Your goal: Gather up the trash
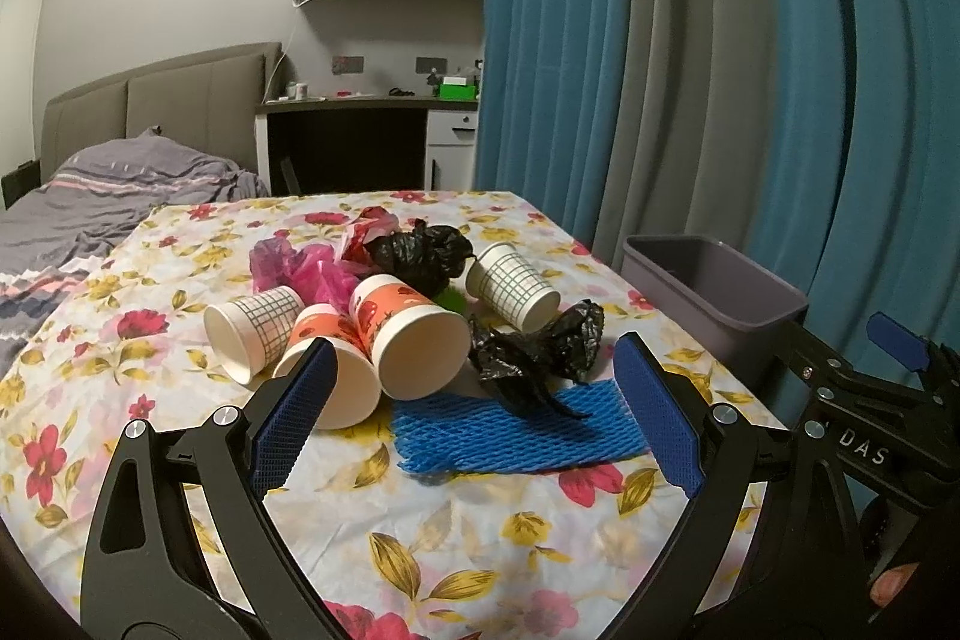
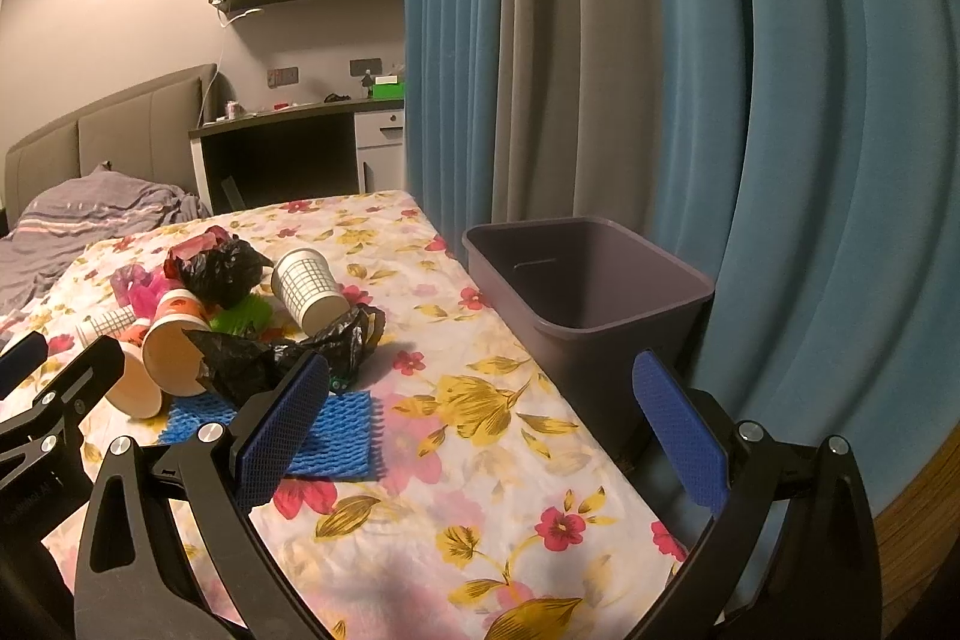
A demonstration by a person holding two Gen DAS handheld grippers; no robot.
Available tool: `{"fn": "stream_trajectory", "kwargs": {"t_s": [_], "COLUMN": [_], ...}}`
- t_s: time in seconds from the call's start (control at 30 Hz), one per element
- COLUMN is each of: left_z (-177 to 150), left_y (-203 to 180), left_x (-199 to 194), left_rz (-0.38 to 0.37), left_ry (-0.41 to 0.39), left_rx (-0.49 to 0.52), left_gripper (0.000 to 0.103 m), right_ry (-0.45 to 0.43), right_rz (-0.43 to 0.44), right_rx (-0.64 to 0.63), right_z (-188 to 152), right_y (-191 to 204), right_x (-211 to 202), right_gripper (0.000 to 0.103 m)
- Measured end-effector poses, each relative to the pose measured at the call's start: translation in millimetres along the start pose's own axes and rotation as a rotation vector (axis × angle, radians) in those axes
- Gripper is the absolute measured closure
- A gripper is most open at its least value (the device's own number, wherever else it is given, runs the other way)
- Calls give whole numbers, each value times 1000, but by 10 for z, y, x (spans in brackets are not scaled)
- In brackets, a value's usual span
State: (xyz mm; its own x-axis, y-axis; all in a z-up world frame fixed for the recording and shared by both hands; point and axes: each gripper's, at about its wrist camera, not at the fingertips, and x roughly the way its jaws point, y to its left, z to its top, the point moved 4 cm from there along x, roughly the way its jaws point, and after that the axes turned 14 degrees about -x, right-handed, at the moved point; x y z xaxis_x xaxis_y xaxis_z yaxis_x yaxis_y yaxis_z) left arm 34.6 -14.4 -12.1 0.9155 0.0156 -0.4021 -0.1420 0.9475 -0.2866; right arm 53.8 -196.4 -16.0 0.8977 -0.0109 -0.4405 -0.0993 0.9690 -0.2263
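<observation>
1. We see the grey bin standing just off the table's right edge, against the curtain; what shows of its inside looks bare, though its floor is too dim to be sure.
2. The trash lies heaped on the floral tablecloth: paper cups tipped on their sides with mouths showing nothing inside, crumpled black bags, pink plastic and a blue foam net.
3. Our left gripper is spread wide and holds nothing, hovering before the cups and net.
4. Our right gripper gapes equally wide, gripping nothing, between pile and bin.
</observation>
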Motion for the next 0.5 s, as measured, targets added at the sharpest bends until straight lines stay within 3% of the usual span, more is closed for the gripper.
{"fn": "stream_trajectory", "kwargs": {"t_s": [0.5], "left_z": [7], "left_y": [-7], "left_x": [5], "left_rz": [0], "left_ry": [-1], "left_rx": [1], "left_gripper": [11], "right_ry": [-4], "right_rz": [-2], "right_rx": [7], "right_z": [15], "right_y": [-45], "right_x": [-7], "right_gripper": [5]}}
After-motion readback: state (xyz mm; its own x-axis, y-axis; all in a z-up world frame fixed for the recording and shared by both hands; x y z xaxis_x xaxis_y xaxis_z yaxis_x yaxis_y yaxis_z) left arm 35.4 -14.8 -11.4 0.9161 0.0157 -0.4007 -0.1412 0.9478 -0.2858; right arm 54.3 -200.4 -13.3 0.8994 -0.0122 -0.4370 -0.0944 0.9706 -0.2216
